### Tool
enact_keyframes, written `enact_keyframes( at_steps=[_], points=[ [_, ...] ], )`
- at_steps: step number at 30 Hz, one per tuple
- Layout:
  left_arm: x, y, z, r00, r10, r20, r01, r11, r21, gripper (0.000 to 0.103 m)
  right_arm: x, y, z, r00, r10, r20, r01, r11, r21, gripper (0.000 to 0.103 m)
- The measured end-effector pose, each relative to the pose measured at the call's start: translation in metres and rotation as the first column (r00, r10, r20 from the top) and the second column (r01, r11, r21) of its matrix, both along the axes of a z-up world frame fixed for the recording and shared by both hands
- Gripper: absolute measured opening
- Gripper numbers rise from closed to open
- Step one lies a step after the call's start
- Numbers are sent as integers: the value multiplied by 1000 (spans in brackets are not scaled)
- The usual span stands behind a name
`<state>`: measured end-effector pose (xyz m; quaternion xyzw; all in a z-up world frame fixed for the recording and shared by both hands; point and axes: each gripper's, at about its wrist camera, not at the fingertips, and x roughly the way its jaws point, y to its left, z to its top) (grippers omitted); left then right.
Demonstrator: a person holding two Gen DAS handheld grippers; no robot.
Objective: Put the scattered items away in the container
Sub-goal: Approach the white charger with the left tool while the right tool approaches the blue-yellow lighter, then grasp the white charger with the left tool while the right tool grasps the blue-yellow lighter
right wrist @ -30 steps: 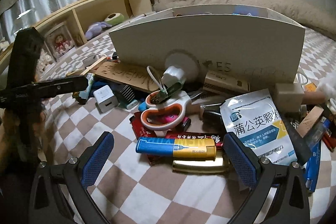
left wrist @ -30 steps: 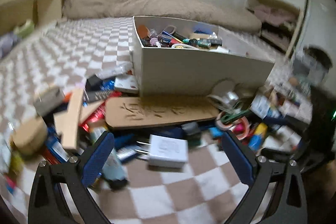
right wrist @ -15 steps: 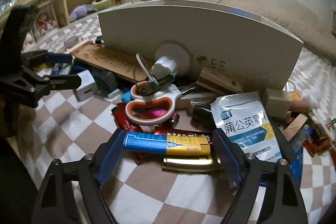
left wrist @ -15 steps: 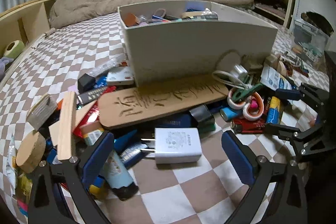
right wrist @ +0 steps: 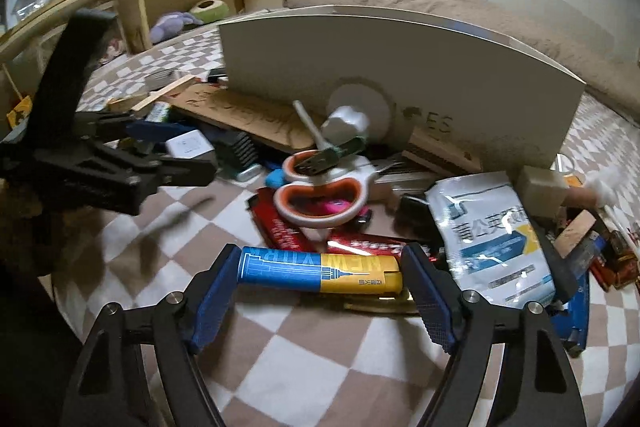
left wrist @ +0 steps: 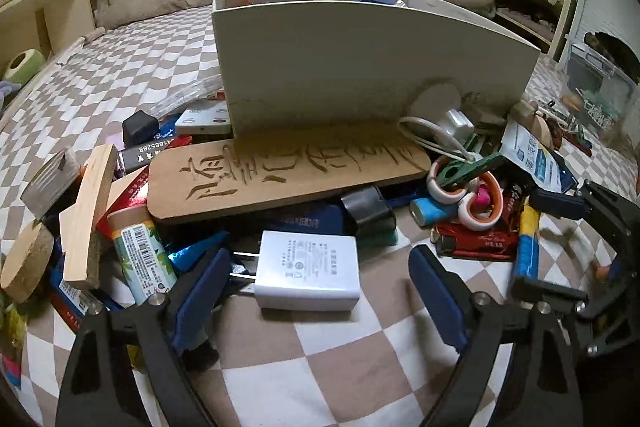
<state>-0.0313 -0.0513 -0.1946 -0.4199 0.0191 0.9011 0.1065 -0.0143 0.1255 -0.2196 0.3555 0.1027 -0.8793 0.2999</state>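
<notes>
Counted on the checkered cover (left wrist: pixel 340 359): one white box (left wrist: pixel 360 67), upright behind the clutter, with a few small things just showing over its rim. Flat against its front wall, one wooden plaque (left wrist: pixel 288 171) carved with characters. In front of the plaque, one white charger (left wrist: pixel 308 271) with two metal prongs pointing left. Around that charger, the left claw (left wrist: pixel 320 257), just closing yet not gripping: one blue pad (left wrist: pixel 204 291) at the prongs, the other (left wrist: pixel 436 299) apart from the charger's far side, bare cover between. Left of it, one green-labelled tube (left wrist: pixel 142 255), one pale wooden stick (left wrist: pixel 86 215) and one round wooden disc (left wrist: pixel 26 263). To the right, one pair of scissors (right wrist: pixel 320 199) with orange-and-white handles, lying on red packets (right wrist: pixel 280 227). Just in front of those, one blue-and-yellow lighter (right wrist: pixel 320 273), clamped end to end in the right claw (right wrist: pixel 320 253), both blue pads (right wrist: pixel 216 291) pressed on its two ends after just closing in. Under the lighter, one gold-coloured bar (right wrist: pixel 380 303), only partly seen. Beside the right pad, one white-and-blue sachet (right wrist: pixel 492 247) printed with characters. Two claws in all, both low over the clutter in front of the box, well short of its rim.
</notes>
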Motion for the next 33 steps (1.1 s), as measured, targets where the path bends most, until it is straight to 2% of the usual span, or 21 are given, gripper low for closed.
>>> enact_keyframes(
  at_steps=[2, 7, 13, 14, 16, 20, 22, 24, 25, 26, 33],
  points=[
    [2, -1, -1, 1000, -18, 16, 18, 999, 35, 66, 1, -5, 0, 1000, 15, 1, -15, 1000, -8, 81],
    [8, 0, -1, 1000, -22, 13, 21, 999, 44, 65, 4, -4, 3, 999, 27, 23, -26, 999, -41, 81],
    [29, 2, 2, 998, -54, 21, 53, 997, 51, 65, 17, 4, 4, 999, 30, 32, -29, 999, -30, 81],
    [32, 2, 3, 998, -59, 25, 58, 997, 53, 65, 20, 4, 4, 999, 31, 30, -30, 999, -19, 76],
    [40, 3, 5, 997, -73, 32, 72, 996, 52, 66, 26, 7, 3, 1000, 23, 18, -23, 1000, 2, 60],
    [48, 8, 4, 996, -88, 26, 88, 996, 22, 67, 36, 13, 3, 1000, 19, 19, -20, 999, 27, 60],
    [44, 14, -2, 995, -91, 41, 91, 996, -3, 73, 39, 15, 1, 999, 22, 26, -23, 999, 39, 60],
    [43, 18, -4, 995, -91, 33, 91, 995, -26, 80, 41, 21, 0, 1000, 7, -4, -7, 999, 39, 72],
    [43, 20, -4, 995, -96, 28, 97, 995, -36, 81, 41, 23, 0, 1000, 3, -15, -3, 1000, 27, 93],
    [43, 21, -5, 995, -101, 24, 102, 994, -41, 81, 40, 25, 0, 1000, 3, -12, -3, 1000, 11, 101],
    [40, 16, -6, 995, -97, -3, 97, 995, -28, 81, 14, 32, 2, 993, 87, 77, -84, 996, -41, 101]
  ],
)
